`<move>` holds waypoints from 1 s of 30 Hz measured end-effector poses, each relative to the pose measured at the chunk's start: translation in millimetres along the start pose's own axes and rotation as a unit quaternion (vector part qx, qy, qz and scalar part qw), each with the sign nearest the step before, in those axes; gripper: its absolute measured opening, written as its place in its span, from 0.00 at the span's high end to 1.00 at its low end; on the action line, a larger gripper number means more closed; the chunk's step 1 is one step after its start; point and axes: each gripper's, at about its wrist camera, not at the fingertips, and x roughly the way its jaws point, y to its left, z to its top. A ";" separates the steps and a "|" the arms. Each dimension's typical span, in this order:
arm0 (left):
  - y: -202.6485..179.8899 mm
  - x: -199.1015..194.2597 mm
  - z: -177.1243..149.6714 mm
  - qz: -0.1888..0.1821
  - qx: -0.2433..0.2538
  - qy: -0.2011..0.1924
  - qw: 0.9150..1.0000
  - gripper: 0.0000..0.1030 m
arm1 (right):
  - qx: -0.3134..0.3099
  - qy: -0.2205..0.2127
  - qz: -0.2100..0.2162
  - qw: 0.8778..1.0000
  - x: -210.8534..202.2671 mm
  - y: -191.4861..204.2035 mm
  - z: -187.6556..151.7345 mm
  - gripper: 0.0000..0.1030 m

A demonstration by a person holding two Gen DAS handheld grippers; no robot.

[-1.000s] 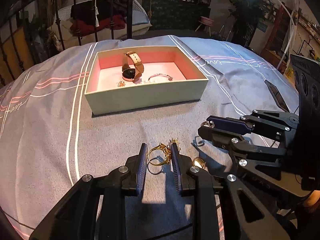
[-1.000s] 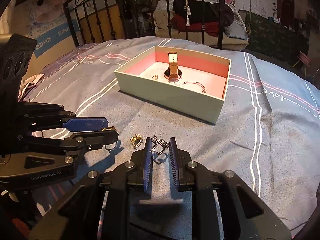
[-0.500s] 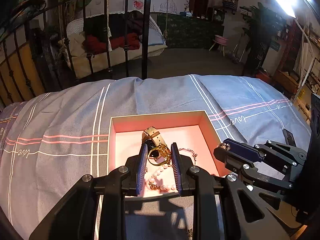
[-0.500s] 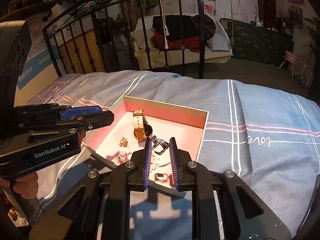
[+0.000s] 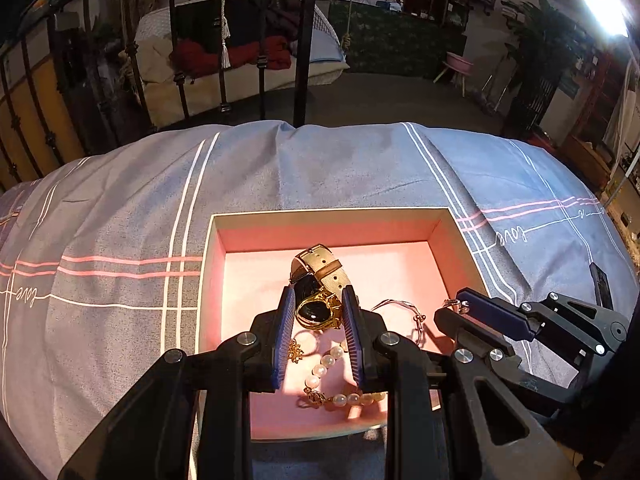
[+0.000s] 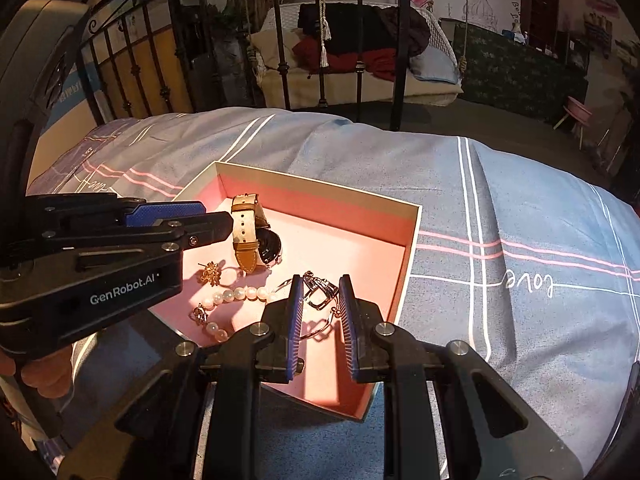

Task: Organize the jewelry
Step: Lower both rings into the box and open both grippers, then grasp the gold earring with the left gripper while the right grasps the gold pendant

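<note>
A pale box with a pink inside [image 5: 328,213] [image 6: 412,240] lies on the bed. In it are a tan-strap watch [image 5: 320,268] [image 6: 245,232], a pearl bracelet [image 5: 340,398] [image 6: 236,294], a thin bangle [image 5: 404,306] and a gold flower earring [image 6: 210,272]. My left gripper [image 5: 318,314] is shut on a gold ring [image 5: 316,312] and holds it over the box. My right gripper [image 6: 320,294] is shut on a silver ring [image 6: 318,290], over the box's near right part.
The bed cover [image 5: 120,240] is grey-blue with white and pink stripes. A black iron bed frame [image 5: 304,40] stands behind it. A dark flat object [image 5: 600,284] lies on the cover right of the box.
Both grippers lifted their rings off the cover and carried them forward. They now hang lower and further over the box than half a second ago.
</note>
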 end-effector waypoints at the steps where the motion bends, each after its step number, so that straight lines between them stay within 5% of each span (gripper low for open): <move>1: 1.0 2.6 1.0 -0.002 -0.003 0.004 1.000 0.77 | -0.003 0.002 0.000 1.000 1.3 1.2 -0.9 0.81; 13: 0.9 9.6 5.0 -0.002 -0.015 0.012 1.000 0.75 | -0.030 0.017 0.001 0.999 7.9 15.2 -7.6 0.81; 15: 1.8 7.0 5.0 0.002 -0.017 0.009 1.000 0.62 | -0.031 0.013 -0.001 0.999 4.9 16.0 -7.9 0.73; 17: 3.2 2.3 5.1 0.003 -0.020 0.001 1.000 0.47 | -0.034 0.000 -0.009 0.999 -1.8 17.5 -7.6 0.43; 18: 3.8 -0.1 5.2 0.002 -0.022 -0.001 1.000 0.46 | -0.035 -0.007 -0.011 0.999 -6.0 18.4 -8.1 0.39; 25: 0.9 -37.5 -6.1 -0.018 -0.016 -0.031 0.999 0.37 | -0.023 -0.044 -0.015 0.999 -46.1 18.6 -24.7 0.24; 30: -8.5 -66.9 -49.1 -0.044 0.004 -0.039 0.998 0.34 | -0.007 -0.049 -0.002 0.999 -76.1 18.3 -62.7 0.23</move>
